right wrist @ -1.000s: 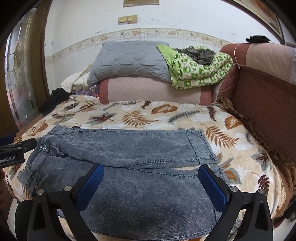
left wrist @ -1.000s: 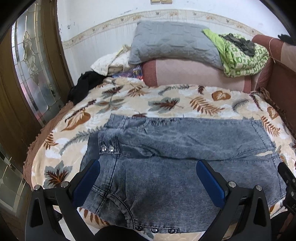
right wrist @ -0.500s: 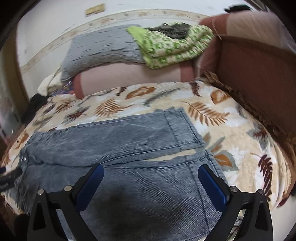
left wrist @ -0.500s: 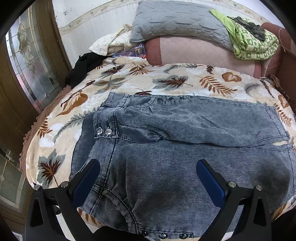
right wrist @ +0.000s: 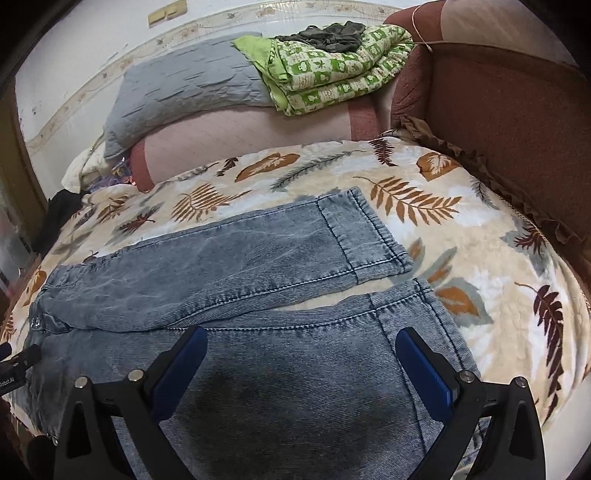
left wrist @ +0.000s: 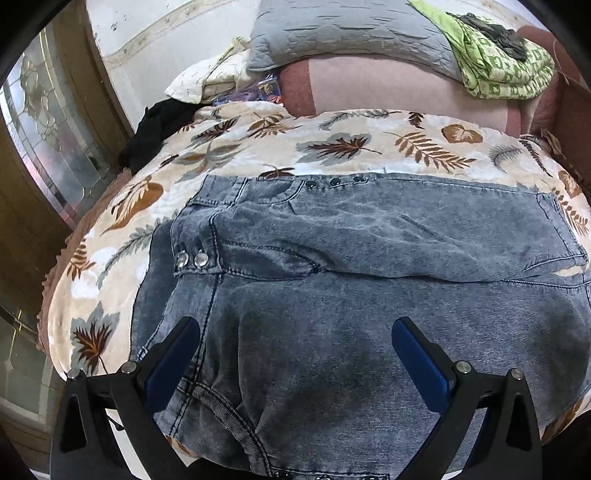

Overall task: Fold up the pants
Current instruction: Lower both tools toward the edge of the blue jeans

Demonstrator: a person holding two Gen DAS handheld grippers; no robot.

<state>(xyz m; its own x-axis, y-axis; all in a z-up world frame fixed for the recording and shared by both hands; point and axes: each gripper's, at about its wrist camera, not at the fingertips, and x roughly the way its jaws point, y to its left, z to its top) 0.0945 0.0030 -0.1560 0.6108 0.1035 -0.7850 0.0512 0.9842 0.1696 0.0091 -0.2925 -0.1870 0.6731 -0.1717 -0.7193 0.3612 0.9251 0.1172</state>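
A bed with a cream leaf-print blanket [left wrist: 351, 147] fills the room. At its far edge a pink bolster [left wrist: 406, 92] carries a grey quilted pillow [left wrist: 351, 33] and a folded green blanket [right wrist: 332, 81]. Behind them rises a white wall [right wrist: 92, 44] with a patterned border. A leaded-glass door [left wrist: 48, 147] stands at the left, and a brown padded headboard [right wrist: 517, 129] at the right.

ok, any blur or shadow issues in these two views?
Left wrist: sharp, with heavy fisheye bulge and black corners; dark shadow on the jeans between the open left gripper fingers. Right wrist: sharp too, similar shadow under the open right gripper.
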